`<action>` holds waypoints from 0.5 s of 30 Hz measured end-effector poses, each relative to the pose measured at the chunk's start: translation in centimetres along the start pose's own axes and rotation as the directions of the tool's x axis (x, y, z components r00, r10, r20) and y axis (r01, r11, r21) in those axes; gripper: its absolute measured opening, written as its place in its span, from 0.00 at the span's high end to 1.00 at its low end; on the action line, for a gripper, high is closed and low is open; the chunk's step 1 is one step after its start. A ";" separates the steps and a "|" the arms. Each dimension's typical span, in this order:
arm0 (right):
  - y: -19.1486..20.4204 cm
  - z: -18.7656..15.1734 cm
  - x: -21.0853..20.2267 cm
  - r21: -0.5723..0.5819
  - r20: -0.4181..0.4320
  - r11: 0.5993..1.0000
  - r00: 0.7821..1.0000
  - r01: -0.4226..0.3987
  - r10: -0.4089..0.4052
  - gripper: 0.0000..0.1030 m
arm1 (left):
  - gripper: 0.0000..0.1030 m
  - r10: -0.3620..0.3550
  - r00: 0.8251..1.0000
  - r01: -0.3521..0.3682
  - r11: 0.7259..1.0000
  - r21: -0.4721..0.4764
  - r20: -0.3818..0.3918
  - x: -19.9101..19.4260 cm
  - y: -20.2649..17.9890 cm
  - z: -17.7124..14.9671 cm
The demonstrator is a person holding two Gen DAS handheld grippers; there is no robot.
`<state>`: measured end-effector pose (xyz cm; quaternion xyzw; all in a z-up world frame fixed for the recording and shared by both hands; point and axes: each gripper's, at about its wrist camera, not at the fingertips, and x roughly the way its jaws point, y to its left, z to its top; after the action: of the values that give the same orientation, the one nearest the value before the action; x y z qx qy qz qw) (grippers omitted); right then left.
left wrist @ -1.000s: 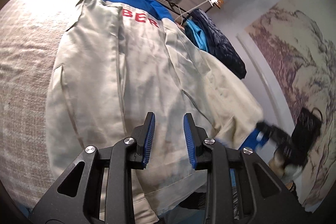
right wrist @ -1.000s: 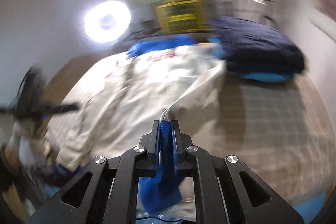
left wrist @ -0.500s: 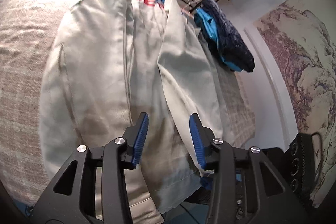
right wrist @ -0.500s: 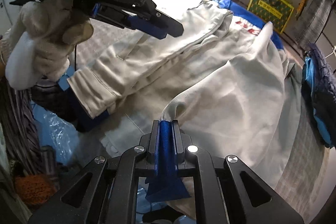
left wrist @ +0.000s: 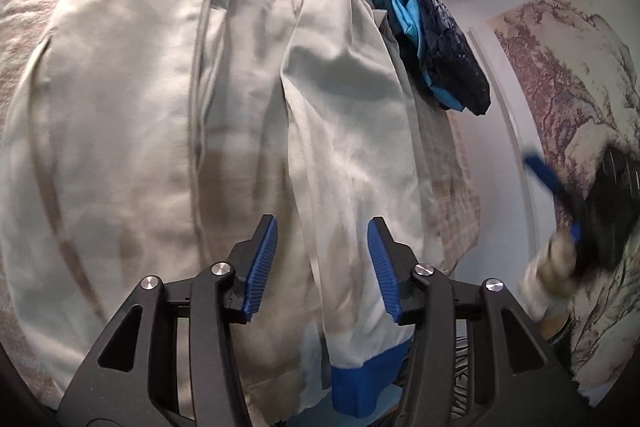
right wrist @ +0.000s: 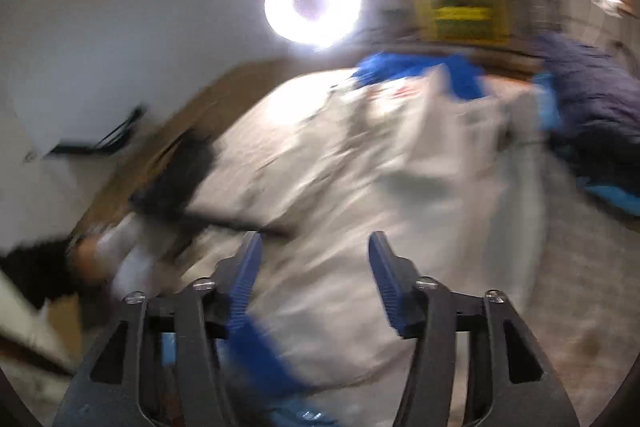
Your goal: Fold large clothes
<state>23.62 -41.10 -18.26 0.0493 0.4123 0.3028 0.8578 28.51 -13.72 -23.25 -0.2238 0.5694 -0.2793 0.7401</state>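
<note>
- A navy and turquoise folded garment (left wrist: 436, 39) lies at the bed's (left wrist: 24, 7) far right.
- A ring light (right wrist: 313, 11) glows.
- A yellow box (right wrist: 460, 7) stands behind.
- A landscape painting (left wrist: 568, 75) covers the wall.

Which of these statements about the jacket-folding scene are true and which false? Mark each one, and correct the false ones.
1. The pale grey jacket has red lettering near its blue collar. True.
2. The right gripper clamps the blue cuff. False: its jaws are opening, with nothing pinched between them.
3. A dark blue garment lies beyond the jacket. True.
4. The left gripper is shut on a sleeve. False: its jaws are opening above the sleeve and pinch nothing.
5. The sleeve's cuff is red. False: it is blue.
</note>
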 end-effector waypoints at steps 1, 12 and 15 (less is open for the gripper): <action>-1.3 0.8 0.3 0.036 0.006 0.999 0.999 0.037 -0.038 0.46 | 0.53 0.003 1.000 -0.003 1.000 0.004 -0.005 0.3 -0.1 0.0; -15.7 7.9 13.1 0.428 -0.087 0.869 0.968 0.248 -0.234 0.48 | 0.53 -0.010 0.999 0.010 1.000 0.011 -0.053 2.4 -0.2 0.1; -17.8 9.0 16.1 0.420 -0.139 0.848 0.947 0.323 -0.291 0.48 | 0.53 -0.017 0.998 0.017 1.000 -0.003 -0.067 2.6 0.2 0.1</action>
<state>46.48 -44.99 -29.21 0.1636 0.5018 0.0629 0.8470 29.15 -15.30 -25.19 -0.2199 0.5924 -0.2921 0.7179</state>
